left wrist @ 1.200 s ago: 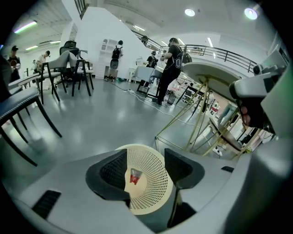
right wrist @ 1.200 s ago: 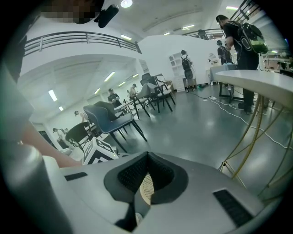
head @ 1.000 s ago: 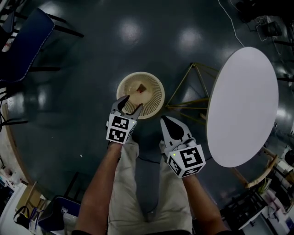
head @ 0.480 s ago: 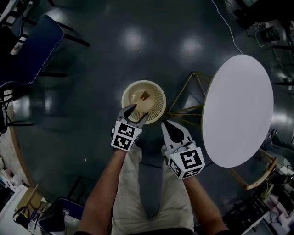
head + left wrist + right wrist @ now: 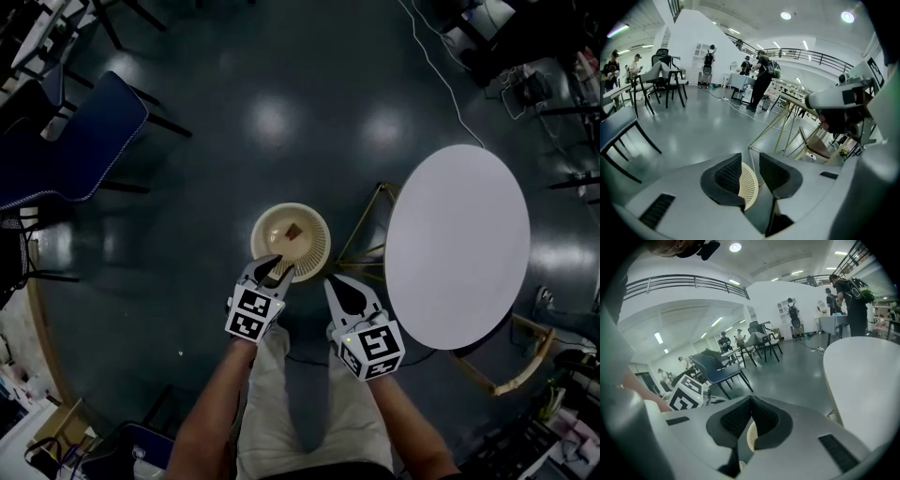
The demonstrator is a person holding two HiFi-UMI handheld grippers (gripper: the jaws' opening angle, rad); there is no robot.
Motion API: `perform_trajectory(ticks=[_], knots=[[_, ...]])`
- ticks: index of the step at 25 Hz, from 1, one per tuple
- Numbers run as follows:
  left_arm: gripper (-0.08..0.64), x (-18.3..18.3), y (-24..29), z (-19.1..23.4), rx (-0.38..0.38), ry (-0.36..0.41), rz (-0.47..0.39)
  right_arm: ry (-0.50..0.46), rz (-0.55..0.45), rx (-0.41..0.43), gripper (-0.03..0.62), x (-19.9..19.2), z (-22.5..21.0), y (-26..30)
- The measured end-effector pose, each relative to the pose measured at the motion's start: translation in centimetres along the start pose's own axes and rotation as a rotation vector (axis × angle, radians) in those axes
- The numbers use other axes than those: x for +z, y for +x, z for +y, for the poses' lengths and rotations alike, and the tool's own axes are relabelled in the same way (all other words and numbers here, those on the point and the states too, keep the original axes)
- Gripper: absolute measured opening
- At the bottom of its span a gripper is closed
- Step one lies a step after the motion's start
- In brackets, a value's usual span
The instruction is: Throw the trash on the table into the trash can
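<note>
A cream mesh trash can (image 5: 291,242) stands on the dark floor, with a small brown scrap of trash (image 5: 293,231) lying inside it. My left gripper (image 5: 273,270) hovers at the can's near rim; its jaws are closing and nothing is between them. In the left gripper view the left gripper (image 5: 750,164) shows a gap, and the trash can (image 5: 749,185) is visible through it. My right gripper (image 5: 332,283) is shut and empty, just right of the can. In the right gripper view, the right gripper (image 5: 751,403) has its pads touching. The white round table (image 5: 457,248) top is bare.
The table's gold legs (image 5: 361,234) stand close to the can's right side. A blue chair (image 5: 70,145) is at the far left, and a white cable (image 5: 436,75) runs across the floor behind. People and more chairs (image 5: 656,79) are far off in the hall.
My left gripper's jaws have narrowed and it has drawn back from over the can to its near rim. The head view has pulled away, so the can and table look smaller.
</note>
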State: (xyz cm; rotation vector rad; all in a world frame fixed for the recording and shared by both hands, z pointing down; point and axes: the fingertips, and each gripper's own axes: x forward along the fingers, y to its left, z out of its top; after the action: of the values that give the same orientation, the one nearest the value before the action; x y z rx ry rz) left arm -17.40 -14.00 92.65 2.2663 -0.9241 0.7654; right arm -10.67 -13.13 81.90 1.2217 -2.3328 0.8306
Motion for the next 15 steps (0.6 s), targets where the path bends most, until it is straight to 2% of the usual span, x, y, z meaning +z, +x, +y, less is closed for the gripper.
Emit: perform_trajectory(ticks=[3, 10, 15], knots=[[0.117, 2.5, -2.0, -0.8, -0.007, 0.015, -0.018, -0.008, -0.006, 0.0, 0.018, 2.2, 0.5, -1.4], [0.066, 9.2, -7.2, -2.6, -0.002, 0.111, -0.087, -0.018, -0.032, 0.004, 0.018, 7.5, 2.2, -4.6], [0.041, 13.8, -12.2, -4.0, -0.003, 0.129, -0.156, -0.045, -0.057, 0.019, 0.018, 12.1, 4.1, -6.9]])
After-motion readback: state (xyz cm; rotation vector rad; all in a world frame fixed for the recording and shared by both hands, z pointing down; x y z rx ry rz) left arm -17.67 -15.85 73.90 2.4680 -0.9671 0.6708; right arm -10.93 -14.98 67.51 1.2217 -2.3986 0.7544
